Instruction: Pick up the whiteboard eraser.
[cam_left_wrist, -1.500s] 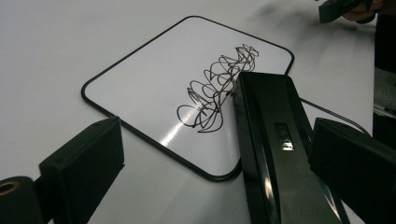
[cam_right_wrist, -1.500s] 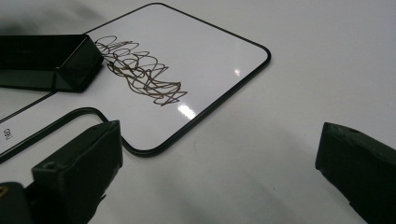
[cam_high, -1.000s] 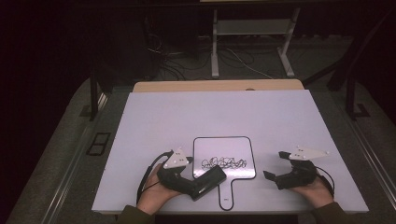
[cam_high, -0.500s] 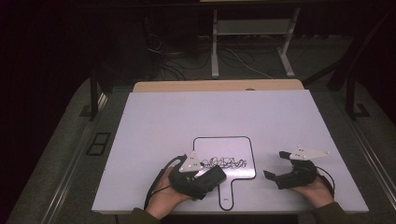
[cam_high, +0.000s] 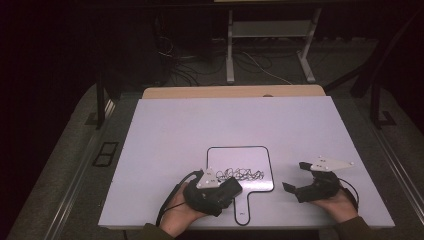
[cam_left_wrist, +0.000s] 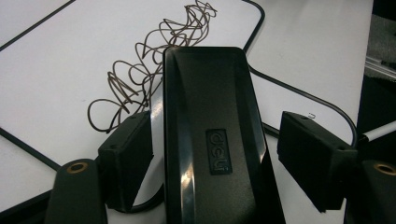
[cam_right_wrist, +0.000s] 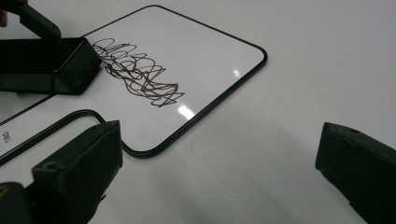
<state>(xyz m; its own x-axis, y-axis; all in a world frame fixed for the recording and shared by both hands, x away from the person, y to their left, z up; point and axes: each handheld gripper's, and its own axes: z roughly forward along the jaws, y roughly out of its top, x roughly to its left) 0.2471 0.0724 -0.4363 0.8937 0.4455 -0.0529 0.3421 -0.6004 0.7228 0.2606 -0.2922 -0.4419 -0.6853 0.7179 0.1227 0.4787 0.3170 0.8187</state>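
The left gripper (cam_high: 220, 192) clamps a black eraser (cam_left_wrist: 212, 140) at the near-left edge of the scribble (cam_high: 240, 174) on the handled whiteboard (cam_high: 255, 155); marks run right. The right gripper (cam_high: 300, 177) rests open, empty.

The black eraser (cam_left_wrist: 212, 140) bears an embossed "deli" logo.

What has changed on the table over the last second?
The left gripper, with the black eraser between its jaws, has slid right onto the small whiteboard, reaching the edge of the scribble. The right gripper stayed open beside the board, and the board has not moved.
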